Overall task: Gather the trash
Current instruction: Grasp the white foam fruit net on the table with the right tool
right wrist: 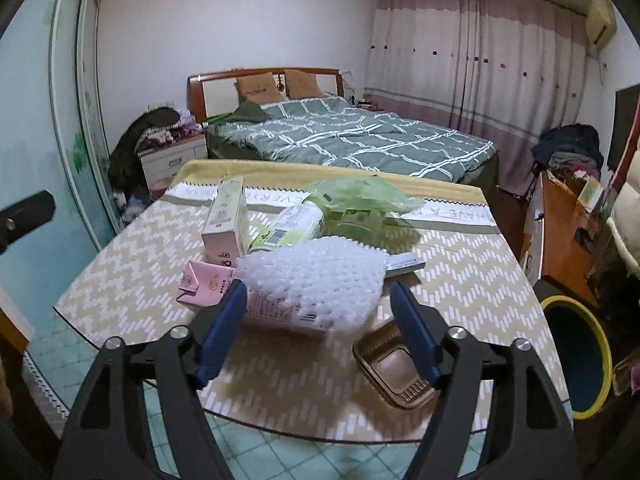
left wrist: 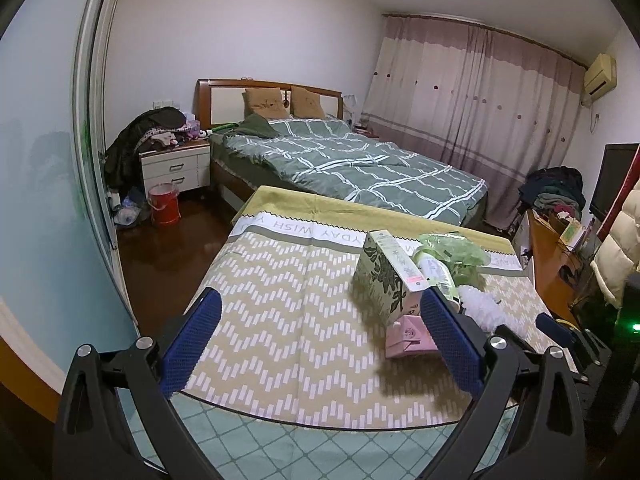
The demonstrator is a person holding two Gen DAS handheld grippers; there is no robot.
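Bedroom, patterned table holds trash pile. Right claw apart, empty, facing bubble wrap atop pink carton. Left claw apart, empty. Advise: pinch wrap only, lift clear toward bin.

On the tablecloth before me, a white band at twelve o'clock carries capital letters, upside down from my side. Through my left camera I read "WISH" and "YDAY". Through my right camera, the same band shows "HAVE A" and "EVERY". Print on the cartons is too small to read.
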